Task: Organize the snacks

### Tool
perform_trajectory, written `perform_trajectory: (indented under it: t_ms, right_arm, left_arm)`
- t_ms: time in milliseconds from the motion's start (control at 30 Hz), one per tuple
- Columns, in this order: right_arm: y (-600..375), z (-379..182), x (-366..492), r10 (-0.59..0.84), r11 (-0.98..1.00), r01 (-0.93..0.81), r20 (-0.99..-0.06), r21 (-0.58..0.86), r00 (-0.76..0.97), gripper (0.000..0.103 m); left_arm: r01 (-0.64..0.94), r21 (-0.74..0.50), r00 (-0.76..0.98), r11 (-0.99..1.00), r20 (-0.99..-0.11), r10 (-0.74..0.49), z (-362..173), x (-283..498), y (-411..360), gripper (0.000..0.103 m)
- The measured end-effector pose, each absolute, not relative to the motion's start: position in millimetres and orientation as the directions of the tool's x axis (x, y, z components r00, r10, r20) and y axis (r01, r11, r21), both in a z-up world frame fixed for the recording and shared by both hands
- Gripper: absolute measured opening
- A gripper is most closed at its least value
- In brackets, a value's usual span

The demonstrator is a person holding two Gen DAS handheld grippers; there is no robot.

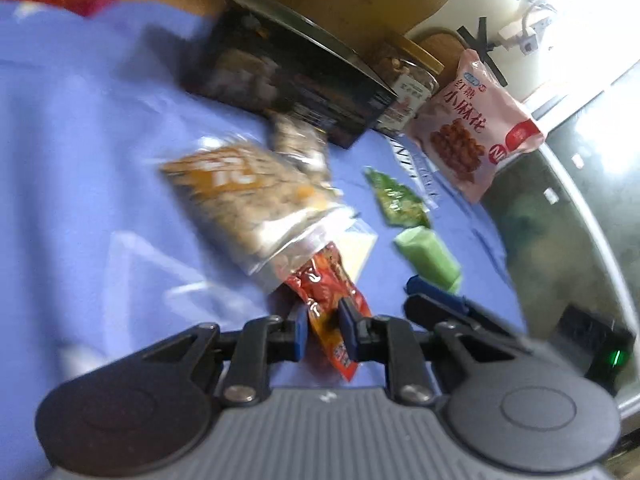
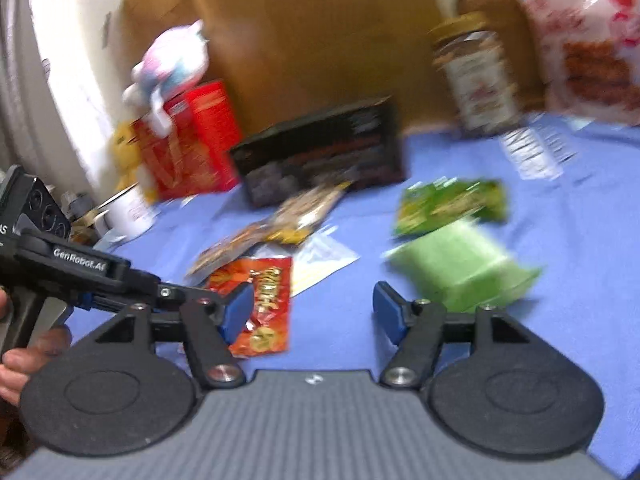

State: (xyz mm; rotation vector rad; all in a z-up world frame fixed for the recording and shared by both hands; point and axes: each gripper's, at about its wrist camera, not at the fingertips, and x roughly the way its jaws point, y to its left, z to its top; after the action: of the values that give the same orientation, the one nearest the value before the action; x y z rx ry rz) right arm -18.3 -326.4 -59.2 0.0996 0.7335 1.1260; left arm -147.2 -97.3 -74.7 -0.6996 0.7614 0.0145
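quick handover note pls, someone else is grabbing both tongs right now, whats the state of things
Left tongs: shut on the red snack packet, near the big clear nut bag.
Right tongs: open, empty, beside the pale green packet.
On the blue cloth: dark green packet, black box, jar, pink bag.
Done: red packet gripped. Left: place it, then sort the loose packets; no grouping visible yet.

Jar point(image 1: 408, 80) between box point(image 1: 288, 80) and bag point(image 1: 476, 120)
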Motion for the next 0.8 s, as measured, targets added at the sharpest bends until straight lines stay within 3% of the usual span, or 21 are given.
perform_trajectory:
  t_ms: [133, 267, 367, 633, 800]
  right_arm:
    - [-296.7, -56.6, -40.4, 0.863, 0.337, -0.844, -0.494, 0.416, 0.101, 0.068]
    - [-265.9, -50.4, -67.9, 0.841, 0.249, -0.918, -0.539, 0.308, 0.048, 0.069]
    - [-251.1, -48.3, -75.4, 0.826, 0.224, -0.944, -0.561, 0.243, 0.052, 0.07]
    - [-246.4, -49.9, -65.9, 0.833, 0.143, -0.949, -0.552, 0.28, -0.037, 0.082]
    - [-249.8, -50.1, -75.3, 0.837, 0.152, -0.948, -0.547, 0.28, -0.028, 0.081]
  left_arm:
    - [-0.213, -0.416, 0.762, 0.884, -0.637, -0.116, -67.5, -176.1, -98.8, 0.02]
    - [-0.165, -0.061, 0.81, 0.984, -0.578, 0.1, -65.5, -193.3, -134.2, 0.023]
    - [-0.131, -0.006, 0.837, 0.991, -0.536, 0.107, -60.0, -199.0, -146.3, 0.022]
    - [-0.027, -0.251, 0.867, 0.968, -0.488, -0.102, -57.0, -207.4, -123.9, 0.016]
    - [-0.021, -0.449, 0.865, 0.893, -0.456, -0.209, -62.6, -203.3, -104.8, 0.013]
